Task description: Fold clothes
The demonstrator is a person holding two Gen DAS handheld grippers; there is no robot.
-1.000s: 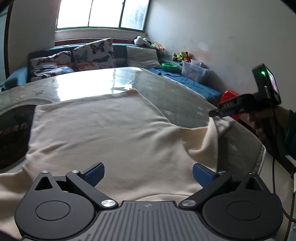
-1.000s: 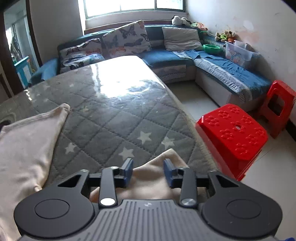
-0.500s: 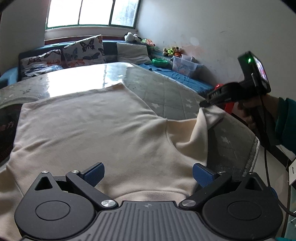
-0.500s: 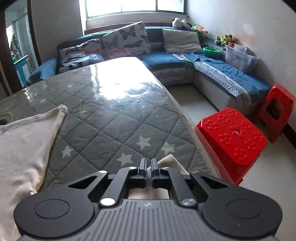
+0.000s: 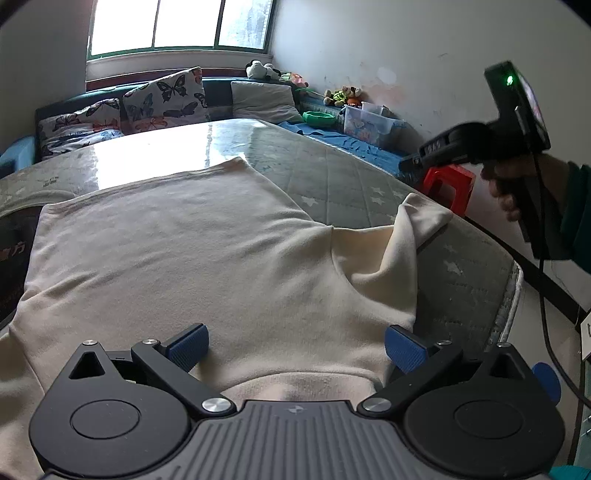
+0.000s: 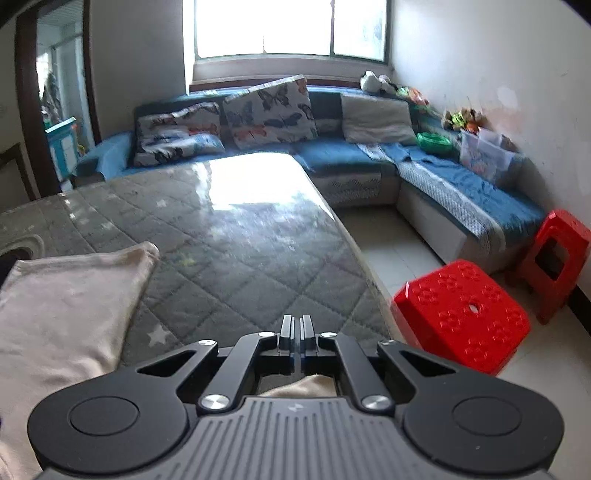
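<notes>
daylight pours through the window [image 6: 291, 27] at the far end, blown out to pure white in both of my views, and throws a hard glare patch across the glossy quilted mattress [image 6: 255, 192]. the room is otherwise evenly, softly lit, with faint shadows in the folds of the cream garment [image 5: 207, 251]. my fisheye lenses bend the walls and darken the corners. my right hand [image 5: 513, 184] is smeared with motion blur, as is the red stool [image 6: 461, 314].
</notes>
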